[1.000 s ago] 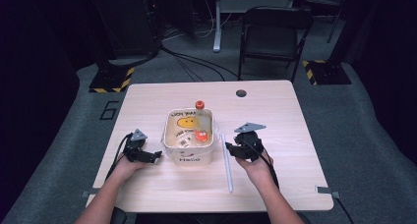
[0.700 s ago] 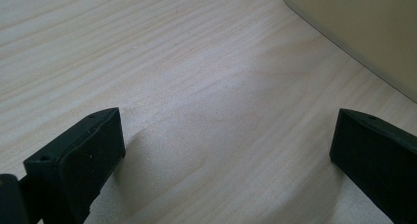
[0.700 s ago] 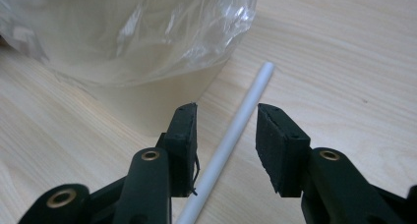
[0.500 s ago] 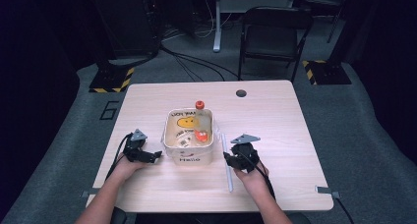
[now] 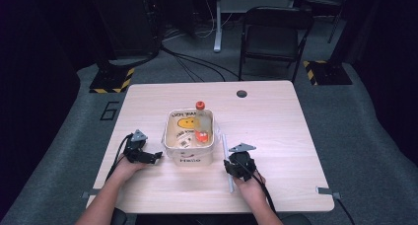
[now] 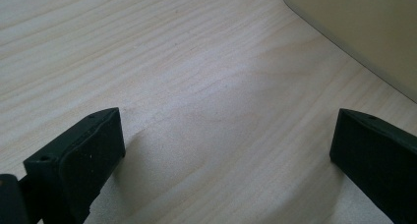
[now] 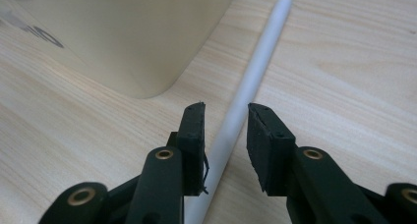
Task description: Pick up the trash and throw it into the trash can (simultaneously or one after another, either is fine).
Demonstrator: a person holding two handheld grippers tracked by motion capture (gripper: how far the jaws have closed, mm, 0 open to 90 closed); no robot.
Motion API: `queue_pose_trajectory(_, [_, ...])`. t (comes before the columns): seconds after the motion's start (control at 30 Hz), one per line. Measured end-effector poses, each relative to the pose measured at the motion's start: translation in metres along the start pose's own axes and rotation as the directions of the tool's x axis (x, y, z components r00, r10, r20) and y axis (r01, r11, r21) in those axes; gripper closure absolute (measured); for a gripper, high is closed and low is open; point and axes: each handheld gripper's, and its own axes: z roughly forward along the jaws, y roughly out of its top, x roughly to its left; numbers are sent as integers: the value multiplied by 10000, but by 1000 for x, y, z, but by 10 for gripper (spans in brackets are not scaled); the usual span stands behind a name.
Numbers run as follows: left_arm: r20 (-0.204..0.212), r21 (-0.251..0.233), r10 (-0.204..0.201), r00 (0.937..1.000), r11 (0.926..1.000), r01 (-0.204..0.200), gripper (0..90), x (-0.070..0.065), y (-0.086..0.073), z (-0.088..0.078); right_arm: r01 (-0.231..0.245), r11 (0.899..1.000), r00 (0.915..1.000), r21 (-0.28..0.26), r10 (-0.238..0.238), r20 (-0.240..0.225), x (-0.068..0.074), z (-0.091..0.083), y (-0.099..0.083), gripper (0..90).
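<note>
Rod [image 7: 255, 67], white, flat on worktop [image 5: 276, 116] beside tub [image 5: 190, 156]. Right tool [image 7: 225, 117]: jaws just closing astride rod, small gaps remaining. Left tool [image 6: 226, 145]: released, nothing between.

Table [image 5: 276, 121] – pale wood grain | tub [image 5: 190, 155] – cream, yellow smiley, dark lettering | bottle cap [image 5: 200, 105] – red-orange | straw [image 7: 255, 71] – plain white | gripper jaws – black

We see the table [image 5: 276, 136] brightly lit from above while the room around stays dark; up close, the bin [image 7: 147, 37] is blurred and soft shadows fall beneath the jaws.
</note>
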Motion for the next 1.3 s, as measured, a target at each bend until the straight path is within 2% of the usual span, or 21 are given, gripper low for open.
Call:
queue_pose_trajectory(0.13, [0,1,0,10000,10000,0,0,0,0,0,-107,9999,9999,110,107,-8,0,3,-4,693])
queue_pose_trajectory(0.27, [0,-2,-4,10000,10000,4,0,0,0,0,-606,9979,9982,249,606,17,-2,5,-5,701])
queue_pose_trajectory(0.4, [1,0,-1,10000,10000,1,0,0,0,0,-697,9972,9975,269,695,88,-2,7,-5,705])
queue_pose_trajectory(0.7, [1,-2,-3,10000,10000,3,0,0,0,0,-275,9991,9990,315,263,373,1,13,-6,745])
queue_pose_trajectory(1.07, [-17,-27,-5,10000,10000,5,0,0,0,0,-442,9984,9971,362,418,629,-2,15,-7,780])
queue_pose_trajectory(1.3, [-12,-23,-3,10000,10000,3,0,0,0,0,-107,9996,9964,274,84,838,0,16,-8,784])
